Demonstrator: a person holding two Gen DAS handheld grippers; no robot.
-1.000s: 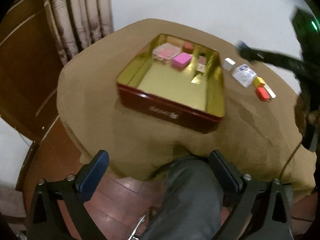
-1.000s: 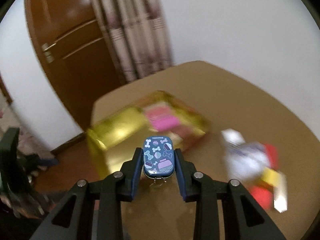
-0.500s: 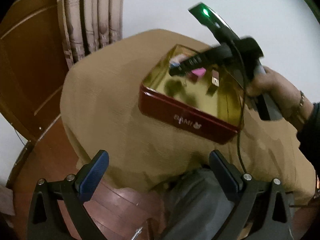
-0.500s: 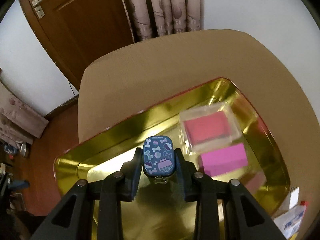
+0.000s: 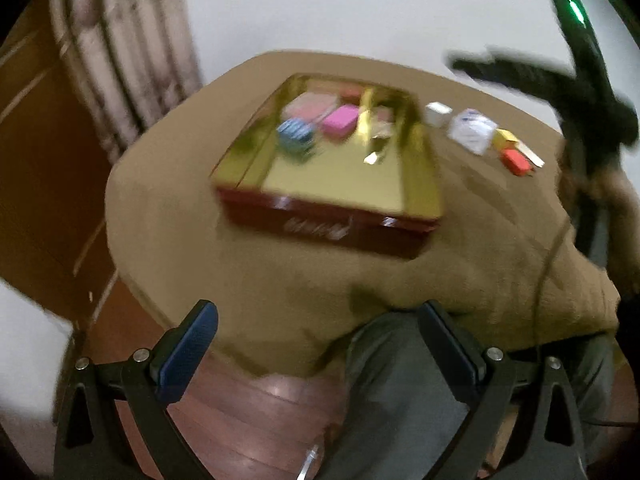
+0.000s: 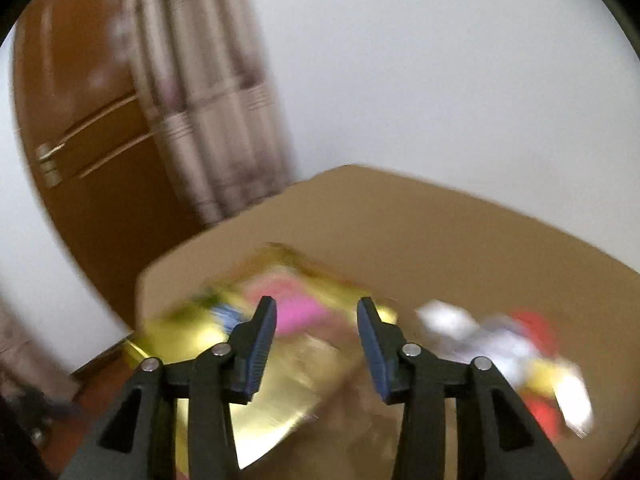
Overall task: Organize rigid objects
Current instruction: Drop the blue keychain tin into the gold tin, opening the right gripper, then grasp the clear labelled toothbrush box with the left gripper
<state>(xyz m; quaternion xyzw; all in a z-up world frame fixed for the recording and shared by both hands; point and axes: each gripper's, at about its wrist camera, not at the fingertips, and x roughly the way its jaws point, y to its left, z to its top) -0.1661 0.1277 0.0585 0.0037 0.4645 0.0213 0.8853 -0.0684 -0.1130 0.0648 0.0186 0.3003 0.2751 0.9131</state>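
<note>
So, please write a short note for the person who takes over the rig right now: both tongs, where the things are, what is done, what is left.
Left tongs: open, empty, held low in front of the table edge, above the person's lap.
Right tongs: open, empty, off to the right of the gold tin tray.
In the tray: blue patterned tin, pink block, clear box with pink insert, plus smaller pieces at the back, too blurred to name.
On the tablecloth, right of the tray: white cube, white packet, yellow block, red block.
Left: move those four into the tray.
</note>
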